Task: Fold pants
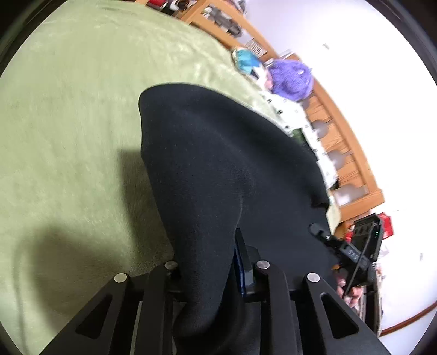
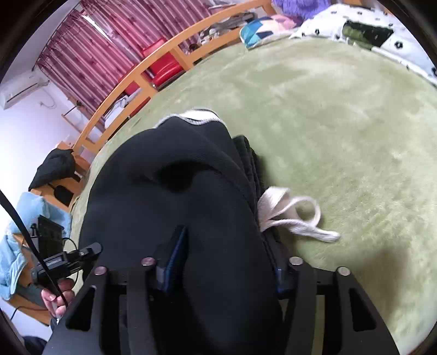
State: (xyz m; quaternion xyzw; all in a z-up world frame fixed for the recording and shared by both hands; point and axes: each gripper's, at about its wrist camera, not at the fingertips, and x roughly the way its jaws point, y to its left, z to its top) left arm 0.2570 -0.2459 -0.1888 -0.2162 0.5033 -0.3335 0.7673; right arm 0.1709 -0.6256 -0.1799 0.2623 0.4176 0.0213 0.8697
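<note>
The black pants (image 1: 218,169) hang from both grippers above a green blanket (image 1: 68,109). My left gripper (image 1: 210,262) is shut on the black cloth, which drapes over and between its fingers. My right gripper (image 2: 226,256) is shut on the pants (image 2: 185,191) near the waistband, where a white drawstring (image 2: 295,215) dangles to the right and a white inner lining (image 2: 199,116) shows at the far edge. The right gripper (image 1: 344,251) also shows in the left wrist view, at the cloth's right edge. The left gripper (image 2: 68,259) shows at the left of the right wrist view.
The green blanket (image 2: 341,123) covers a bed with a wooden rail (image 2: 131,73). A purple plush (image 1: 291,79), a blue cushion (image 1: 245,61) and a white patterned quilt (image 2: 355,24) lie at the bed's head. Red curtains (image 2: 109,35) hang beyond.
</note>
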